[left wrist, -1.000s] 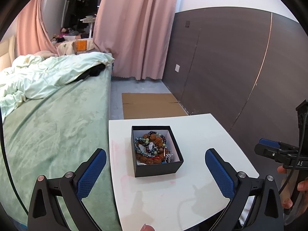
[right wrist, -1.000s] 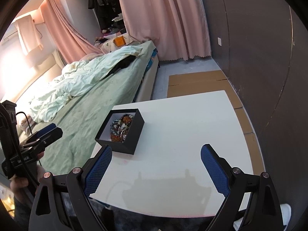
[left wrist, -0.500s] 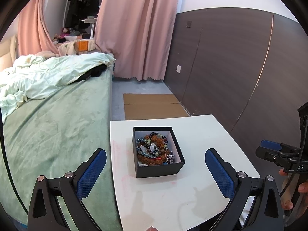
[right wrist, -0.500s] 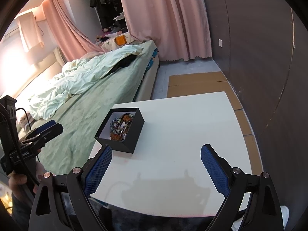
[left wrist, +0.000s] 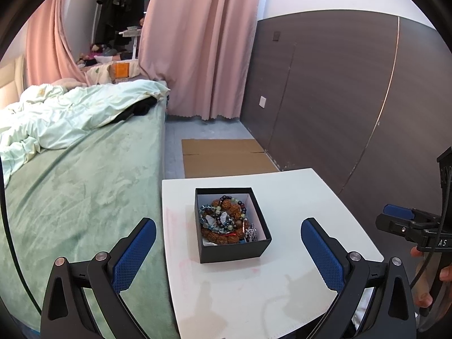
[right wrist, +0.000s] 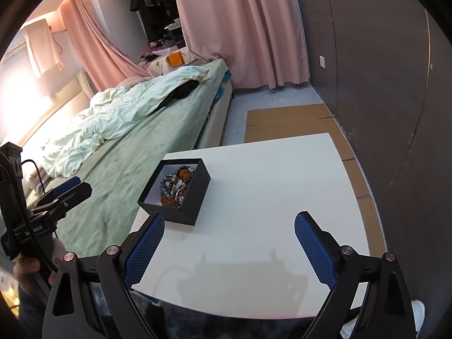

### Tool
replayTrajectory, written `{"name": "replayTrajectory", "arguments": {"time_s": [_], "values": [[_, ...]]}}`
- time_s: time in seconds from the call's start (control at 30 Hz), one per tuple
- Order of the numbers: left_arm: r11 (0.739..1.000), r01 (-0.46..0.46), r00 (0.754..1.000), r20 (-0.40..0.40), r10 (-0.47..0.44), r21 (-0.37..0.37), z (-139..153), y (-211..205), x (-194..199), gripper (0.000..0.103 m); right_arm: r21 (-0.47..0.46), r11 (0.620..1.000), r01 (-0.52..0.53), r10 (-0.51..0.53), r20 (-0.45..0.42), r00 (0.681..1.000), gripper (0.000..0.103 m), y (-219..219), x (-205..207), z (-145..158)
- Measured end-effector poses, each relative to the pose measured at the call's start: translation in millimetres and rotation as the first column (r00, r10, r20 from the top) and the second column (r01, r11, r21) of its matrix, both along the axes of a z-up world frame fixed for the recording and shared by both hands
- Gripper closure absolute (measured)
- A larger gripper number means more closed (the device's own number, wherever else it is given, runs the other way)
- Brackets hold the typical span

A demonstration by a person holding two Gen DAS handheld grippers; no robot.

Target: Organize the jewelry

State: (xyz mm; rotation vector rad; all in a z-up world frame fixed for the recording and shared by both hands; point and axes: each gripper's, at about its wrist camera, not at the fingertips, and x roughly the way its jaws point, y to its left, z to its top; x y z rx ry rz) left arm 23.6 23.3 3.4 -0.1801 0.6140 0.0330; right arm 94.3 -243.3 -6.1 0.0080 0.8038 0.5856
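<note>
Black box (left wrist: 231, 224) near the left edge of the white worktop (left wrist: 296, 288), lid off, piled with beaded bracelets (left wrist: 223, 221): brown knobbly beads, blue-green glass ones, dark beads, a small silver piece (left wrist: 251, 233) at the right corner. Bed (left wrist: 79, 186) just beside the worktop; flattened cardboard (left wrist: 223, 156) on the floor beyond.

Left gripper (left wrist: 227, 251) above the near part of the worktop, jaws spread wide, nothing between them, box ahead in the gap. Right gripper (right wrist: 228, 247) likewise wide apart and empty, box ahead and to its left.

Probably light, all of it. Strands likely on elastic or cord: limp, slippery, tangled together, so one pulled strand liable to drag its neighbours along. Glass beads and the pale butterfly-shaped piece (left wrist: 219, 219) possibly chippable; no hard squeeze. Best hold judged to be a pinch on a topmost loop where it arches clear of the heap, lifted slowly. Box itself stiff card, light, apt to slide on the smooth worktop; steadying by a side wall advisable.

Writing: "AS" legible on the right gripper's body in the left view; a partly hidden mark on the left gripper's body in the right view, not readable. No brand on the box.
</note>
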Motion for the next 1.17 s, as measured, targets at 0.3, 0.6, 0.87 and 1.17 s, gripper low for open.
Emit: {"name": "replayTrajectory", "arguments": {"time_s": [0.3,0.6,0.87,1.17], "values": [[1.000,-0.009,1.000,0.000,0.009,0.004,-0.2,0.1,1.1,0.001,0.001,1.000,0.002,-0.002,-0.002,1.000,0.009,-1.1,0.6,0.1],[1.000,-0.010,1.000,-0.002,0.010,0.004,-0.1,0.6,0.8,0.001,0.000,1.000,0.001,-0.001,-0.002,1.000,0.009,-1.9,1.1,0.3],[1.000,-0.009,1.000,-0.001,0.009,0.006,-0.2,0.3,0.7,0.001,-0.004,1.000,0.004,-0.004,-0.004,1.000,0.009,-4.2,3.9,-2.2],[1.000,-0.019,1.000,0.006,0.019,0.013,0.1,4.9,-2.6,0.001,0.007,1.000,0.013,-0.013,-0.010,1.000,0.009,-3.9,6.0,-3.3]]}}
